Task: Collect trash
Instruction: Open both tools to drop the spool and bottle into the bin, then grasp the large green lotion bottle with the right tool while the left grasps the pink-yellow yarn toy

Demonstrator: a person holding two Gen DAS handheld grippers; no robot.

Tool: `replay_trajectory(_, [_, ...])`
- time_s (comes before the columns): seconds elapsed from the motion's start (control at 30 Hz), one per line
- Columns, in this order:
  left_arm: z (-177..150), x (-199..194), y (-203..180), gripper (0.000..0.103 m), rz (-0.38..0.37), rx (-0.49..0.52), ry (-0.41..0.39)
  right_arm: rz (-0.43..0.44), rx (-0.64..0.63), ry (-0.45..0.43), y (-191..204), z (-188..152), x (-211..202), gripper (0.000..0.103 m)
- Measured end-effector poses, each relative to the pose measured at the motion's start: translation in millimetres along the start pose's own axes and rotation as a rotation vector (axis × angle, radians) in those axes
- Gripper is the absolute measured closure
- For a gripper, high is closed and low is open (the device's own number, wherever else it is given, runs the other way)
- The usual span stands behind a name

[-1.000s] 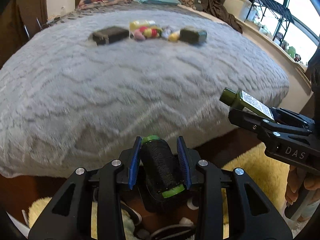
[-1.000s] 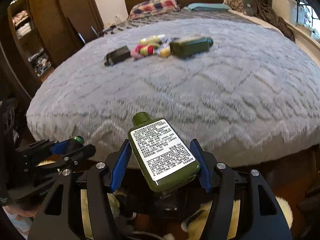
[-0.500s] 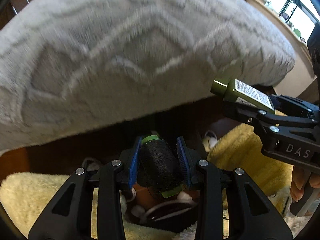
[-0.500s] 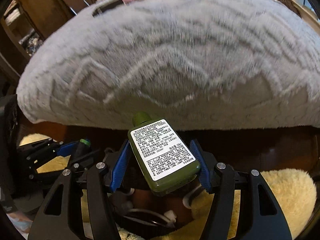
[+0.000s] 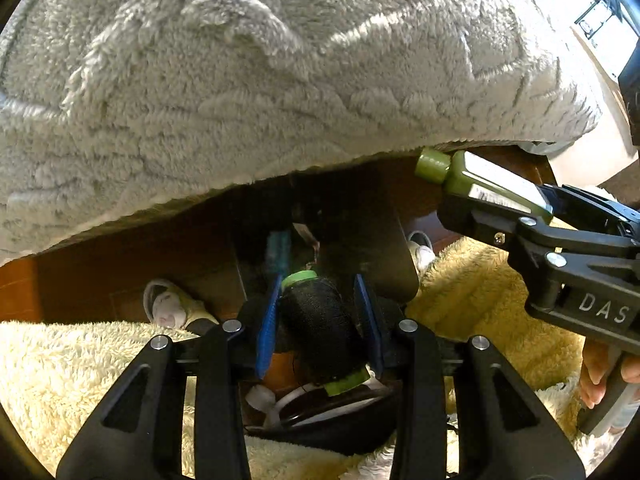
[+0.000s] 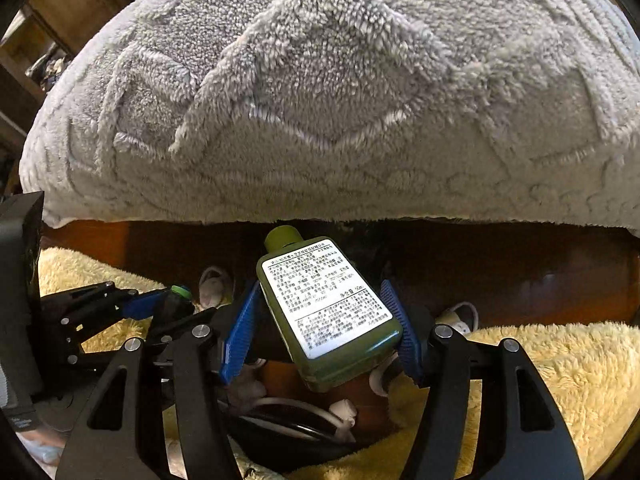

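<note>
One black thread spool (image 5: pixel 316 328) between the opening jaws of the left hand-held gripper (image 5: pixel 318 320), one green bottle (image 6: pixel 326 312) clamped in the right hand-held gripper (image 6: pixel 320 326), both tilted steeply down below the bed edge (image 6: pixel 320 200), above one dark bin (image 5: pixel 320 424) on the yellow rug (image 5: pixel 80 368)

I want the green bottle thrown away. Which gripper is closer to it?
Right. The right gripper grips the green bottle between its fingers. The left gripper is off to its side, jaws opening with a black spool between them.

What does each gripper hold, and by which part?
The left gripper holds a black thread spool by its wound sides, jaws opening; the right gripper holds a green bottle by its body's sides.
</note>
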State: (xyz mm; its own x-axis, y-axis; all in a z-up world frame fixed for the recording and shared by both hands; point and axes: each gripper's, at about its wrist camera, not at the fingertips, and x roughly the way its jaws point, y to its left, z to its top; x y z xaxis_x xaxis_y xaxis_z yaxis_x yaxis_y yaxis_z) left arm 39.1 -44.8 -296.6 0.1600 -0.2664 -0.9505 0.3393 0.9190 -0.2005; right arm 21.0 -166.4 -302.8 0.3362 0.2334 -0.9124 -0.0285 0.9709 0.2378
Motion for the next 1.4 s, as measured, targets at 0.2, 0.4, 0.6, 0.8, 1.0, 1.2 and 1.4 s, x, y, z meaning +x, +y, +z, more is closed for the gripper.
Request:
replay_trajectory(0.2, [-0.9,1.7,1.3,0.045,0.013,-0.008,-0.001,0.013,0.011,-0.018,-15.1,9.4,-4.0,0.04])
replay_trajectory(0.4, [3.9,-9.8,-1.0,0.037,0.031,-0.011,-0.03,0.008,0.031,-0.053,-23.7,10.6,-22.1,0.039])
replay_trajectory(0.6, [9.4,-36.3,-0.5,0.036,0.045,-0.002,-0.093,0.009,0.041,-0.117,-26.5,19.1,-47.6,0.039])
replay_trajectory(0.8, [19.4,-68.0,6.0,0.036,0.054,-0.002,-0.168,-0.004,0.042,-0.195,-30.2,33.6,-79.8,0.039])
replay_trajectory(1.0, [41.7,-107.7,12.7,0.035,0.105,0.014,-0.284,-0.038,0.012,-0.284,-26.6,58.5,-105.1,0.039])
replay_trajectory(1.2, [78.7,-129.5,28.2,0.035,0.173,0.017,-0.361,-0.087,-0.001,-0.378,-22.1,101.0,-121.3,0.039])
replay_trajectory(1.4, [120.9,-132.7,40.7,0.035,0.202,0.002,-0.408,-0.095,0.033,-0.431,-20.9,144.7,-122.3,0.039])
